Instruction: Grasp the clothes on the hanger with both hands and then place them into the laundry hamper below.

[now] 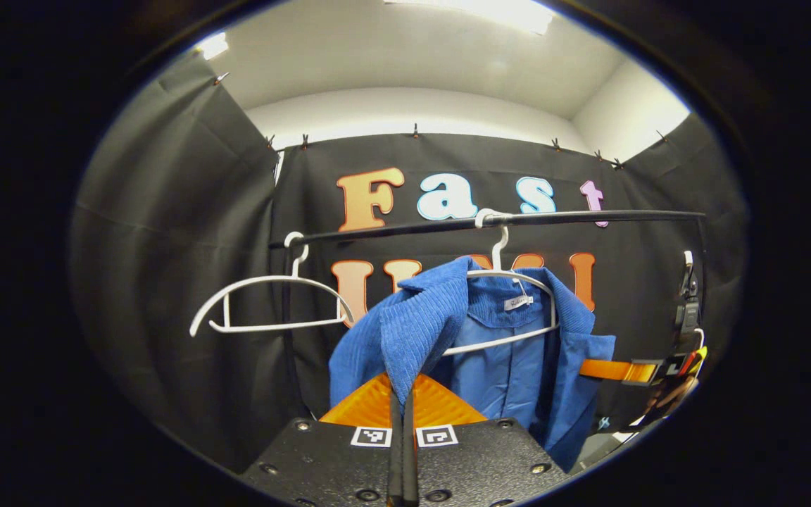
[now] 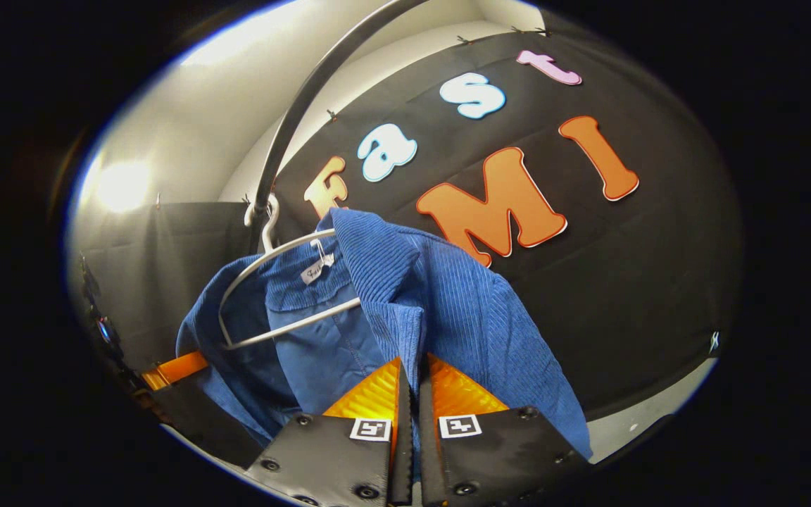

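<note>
A blue jacket (image 1: 511, 359) is seen half off a white hanger (image 1: 511, 282) on the rail (image 1: 518, 220). Its lapel is clamped between the left gripper's (image 1: 403, 394) closed fingers; the other front edge is pinched by the right gripper (image 2: 414, 373). An empty hanger (image 1: 265, 306) hangs nearby.

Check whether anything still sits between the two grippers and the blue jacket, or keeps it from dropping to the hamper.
Nothing separates either gripper from the blue corduroy jacket: left gripper and right gripper each have jaws closed on its fabric. The jacket hangs on the white wire hanger, hooked over the black rail. The hamper's position cannot be judged.
</note>
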The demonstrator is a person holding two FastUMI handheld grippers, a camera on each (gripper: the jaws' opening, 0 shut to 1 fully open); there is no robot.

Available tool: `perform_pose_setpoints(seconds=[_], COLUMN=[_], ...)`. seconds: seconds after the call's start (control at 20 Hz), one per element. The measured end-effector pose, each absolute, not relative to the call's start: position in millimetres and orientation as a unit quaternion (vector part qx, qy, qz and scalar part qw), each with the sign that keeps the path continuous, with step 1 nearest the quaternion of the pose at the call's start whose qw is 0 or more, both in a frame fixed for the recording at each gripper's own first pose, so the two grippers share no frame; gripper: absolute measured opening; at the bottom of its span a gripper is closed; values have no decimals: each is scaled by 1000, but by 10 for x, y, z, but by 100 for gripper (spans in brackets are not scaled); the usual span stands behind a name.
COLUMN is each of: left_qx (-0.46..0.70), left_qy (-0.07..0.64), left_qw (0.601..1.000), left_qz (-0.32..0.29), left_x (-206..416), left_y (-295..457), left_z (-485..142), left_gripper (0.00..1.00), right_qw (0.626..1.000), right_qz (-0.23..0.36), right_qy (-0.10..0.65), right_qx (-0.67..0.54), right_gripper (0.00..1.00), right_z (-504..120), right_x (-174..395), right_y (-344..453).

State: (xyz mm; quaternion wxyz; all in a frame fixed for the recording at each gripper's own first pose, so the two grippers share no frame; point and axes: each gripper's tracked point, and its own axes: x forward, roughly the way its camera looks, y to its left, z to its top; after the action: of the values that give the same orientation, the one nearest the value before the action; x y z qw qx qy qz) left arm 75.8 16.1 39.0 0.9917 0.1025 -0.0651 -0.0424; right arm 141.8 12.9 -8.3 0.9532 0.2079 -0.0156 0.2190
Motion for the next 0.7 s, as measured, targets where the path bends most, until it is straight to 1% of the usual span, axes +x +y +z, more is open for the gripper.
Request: perform_pose_setpoints(seconds=[0.05, 0.15, 0.2, 0.25, 0.3, 0.4, 0.5, 0.7], left_qx=[108, 94, 86, 68, 36, -4, 8, 38], left_qy=[-76, -85, -83, -74, -68, -66, -73, -83], left_qw=[991, 992, 993, 994, 997, 998, 997, 995], left_qz=[-34, -26, -26, -28, -29, -22, -12, -29], left_x=[750, 754, 753, 784, 793, 780, 801, 891], left_y=[218, 283, 310, 347, 389, 512, 664, 708], left_z=[452, 506, 518, 529, 568, 721, 904, 1175], left_gripper=[0, 0, 1, 1, 0, 0, 0, 0], right_qw=[956, 952, 951, 951, 950, 945, 938, 931], right_qz=[205, 208, 209, 208, 207, 217, 228, 226], right_qy=[-21, -19, -17, -17, -22, -37, -41, -52], right_qx=[210, 224, 229, 230, 232, 243, 256, 282], right_gripper=[12, 7, 14, 14, 7, 8, 7, 7], right_z=[-57, -74, -63, -41, 24, 217, 353, 550], right_x=[1381, 1410, 1413, 1403, 1374, 1307, 1332, 1422], right_y=[44, 91, 120, 120, 115, 114, 78, -75])
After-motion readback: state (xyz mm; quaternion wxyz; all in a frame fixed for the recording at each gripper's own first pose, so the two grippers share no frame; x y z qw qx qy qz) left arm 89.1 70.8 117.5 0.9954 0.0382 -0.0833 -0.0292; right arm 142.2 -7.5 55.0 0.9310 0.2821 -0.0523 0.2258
